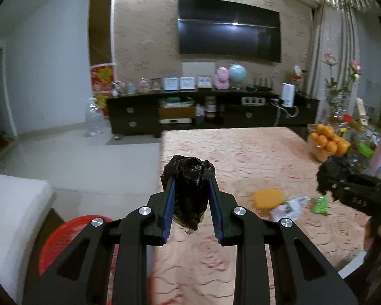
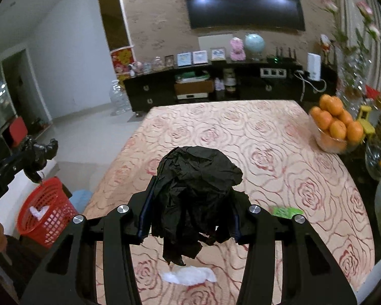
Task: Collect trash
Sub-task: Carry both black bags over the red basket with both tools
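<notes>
Counter (image 2: 279,132): rose-patterned cloth, bearing scattered trash.
Red basket (image 2: 47,211): on the floor beside the counter's left edge.
Black bag (image 2: 198,190): bunched, pinched by right tool (image 2: 190,203) above the counter.
Left tool (image 1: 191,193): pinching another black wad (image 1: 188,188) (same plastic, possibly).
Wrappers: orange (image 1: 268,198), white (image 1: 288,207), green (image 1: 320,204), lying on the counter.

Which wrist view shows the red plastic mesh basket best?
The right wrist view: the red plastic mesh basket shows its rim, lattice wall and something white inside. In the left wrist view only part of it shows behind the left gripper.
</notes>
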